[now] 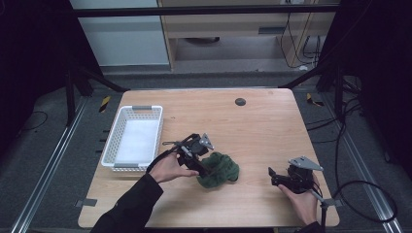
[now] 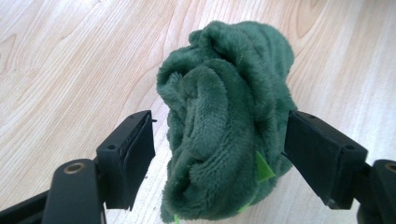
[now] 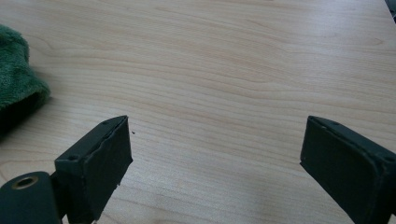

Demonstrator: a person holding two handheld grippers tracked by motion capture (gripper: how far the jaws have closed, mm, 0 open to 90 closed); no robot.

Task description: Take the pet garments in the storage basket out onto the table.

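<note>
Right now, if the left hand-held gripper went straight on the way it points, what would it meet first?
The green towel. It sits bunched between the open jaws of the left hand-held gripper, directly ahead. Contact with the right pad is unclear.

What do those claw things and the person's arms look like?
Both the left gripper and the right gripper are black, each with two flat, blocky jaws and a grey three-cornered plate on top. A black cable trails from the right one. The left arm wears a dark sleeve.

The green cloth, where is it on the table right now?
In the high view the green cloth lies bunched near the table's front middle, right of the white basket, between the open left gripper's jaws.
</note>
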